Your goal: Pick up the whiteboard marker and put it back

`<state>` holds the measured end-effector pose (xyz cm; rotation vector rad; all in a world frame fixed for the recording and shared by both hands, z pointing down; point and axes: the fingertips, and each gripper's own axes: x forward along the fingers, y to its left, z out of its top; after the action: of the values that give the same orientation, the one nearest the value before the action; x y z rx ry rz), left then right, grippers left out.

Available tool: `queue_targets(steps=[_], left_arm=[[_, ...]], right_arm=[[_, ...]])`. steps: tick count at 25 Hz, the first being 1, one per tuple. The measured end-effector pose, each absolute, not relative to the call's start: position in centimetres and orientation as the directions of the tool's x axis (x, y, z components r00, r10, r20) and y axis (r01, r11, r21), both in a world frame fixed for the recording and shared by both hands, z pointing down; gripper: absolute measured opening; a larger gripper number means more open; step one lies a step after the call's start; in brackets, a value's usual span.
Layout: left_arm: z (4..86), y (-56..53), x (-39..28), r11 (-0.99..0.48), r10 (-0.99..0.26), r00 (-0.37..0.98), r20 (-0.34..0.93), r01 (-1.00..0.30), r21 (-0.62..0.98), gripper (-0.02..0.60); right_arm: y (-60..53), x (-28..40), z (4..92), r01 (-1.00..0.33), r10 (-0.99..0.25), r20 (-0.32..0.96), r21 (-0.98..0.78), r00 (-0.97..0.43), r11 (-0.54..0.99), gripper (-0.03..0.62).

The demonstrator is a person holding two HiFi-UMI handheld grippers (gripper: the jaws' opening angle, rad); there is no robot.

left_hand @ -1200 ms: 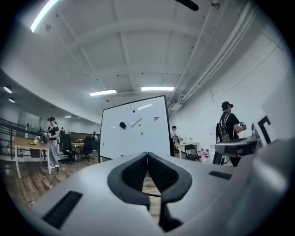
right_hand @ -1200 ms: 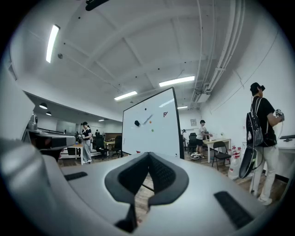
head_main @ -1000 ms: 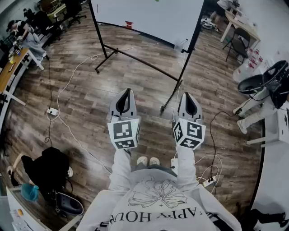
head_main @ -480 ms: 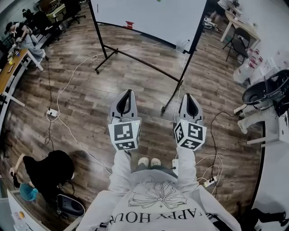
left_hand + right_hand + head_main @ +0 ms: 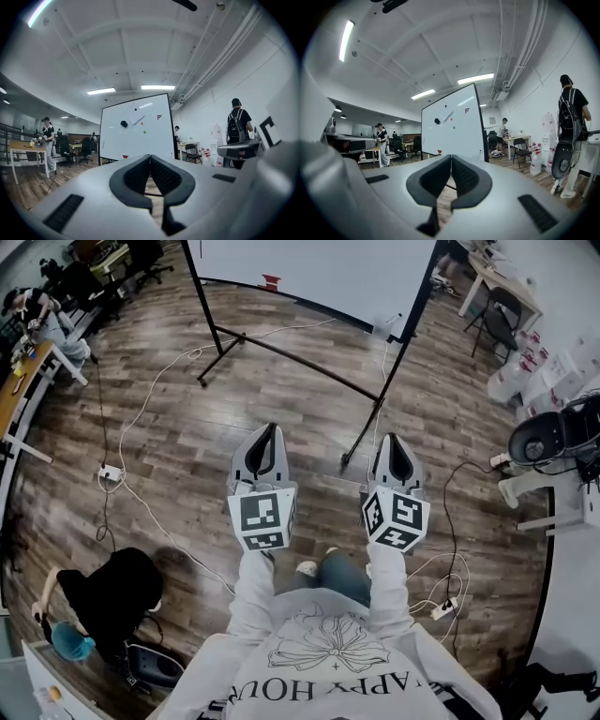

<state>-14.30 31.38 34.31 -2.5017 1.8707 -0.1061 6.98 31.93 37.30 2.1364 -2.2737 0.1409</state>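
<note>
The whiteboard [image 5: 309, 273] stands ahead on a black frame. In the left gripper view the whiteboard [image 5: 136, 129] carries a black eraser [image 5: 123, 123] and a slim pale stick [image 5: 137, 120] lying slantwise, perhaps the marker; I cannot tell for sure. The right gripper view shows the same stick [image 5: 447, 116] beside the eraser [image 5: 437, 121]. My left gripper [image 5: 266, 429] and right gripper [image 5: 393, 438] are held side by side at waist height, pointing level at the board from well short of it. Both are shut with nothing between their jaws, the left gripper [image 5: 150, 156] and the right gripper [image 5: 451, 156] alike.
Cables and a power strip [image 5: 111, 471] lie on the wooden floor, and the board's stand legs [image 5: 361, 442] reach toward me. A person in black [image 5: 108, 592] crouches at lower left. Desks [image 5: 19, 381] line the left; chairs [image 5: 553, 432] and a person with a backpack [image 5: 572, 117] are on the right.
I have stepped toward the whiteboard: a knee now shows forward and the floor has slid down the view. Both grippers stayed shut and side by side.
</note>
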Motion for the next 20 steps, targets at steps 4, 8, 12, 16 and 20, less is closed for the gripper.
queue_targets(steps=[4, 8, 12, 16, 20], left_arm=[[35.3, 30.4, -14.8, -0.278, -0.959, 0.275, 0.064, -0.96, -0.042, 0.006], [36.2, 28.5, -14.4, -0.276, -0.959, 0.272, 0.073, -0.96, -0.04, 0.006], [36.6, 25.3, -14.0, -0.261, -0.963, 0.257, 0.078, -0.965, -0.04, 0.006], [36.5, 20.8, -12.9, -0.25, -0.966, 0.247, 0.074, -0.967, -0.044, 0.006], [36.4, 15.5, -11.1, -0.244, -0.968, 0.241, 0.067, -0.968, -0.05, 0.006]], right_arm=[[31.0, 6.7, 38.0, -0.997, -0.994, 0.092, -0.053, -0.064, 0.059, 0.003], [29.1, 7.1, 39.0, -0.997, -0.992, 0.104, -0.055, -0.066, 0.06, 0.003], [25.6, 7.7, 39.3, -0.996, -0.991, 0.106, -0.058, -0.08, 0.074, 0.003], [20.8, 8.8, 39.2, -0.994, -0.991, 0.1, -0.062, -0.093, 0.087, 0.003], [15.1, 10.6, 39.1, -0.994, -0.991, 0.093, -0.064, -0.099, 0.093, 0.003]])
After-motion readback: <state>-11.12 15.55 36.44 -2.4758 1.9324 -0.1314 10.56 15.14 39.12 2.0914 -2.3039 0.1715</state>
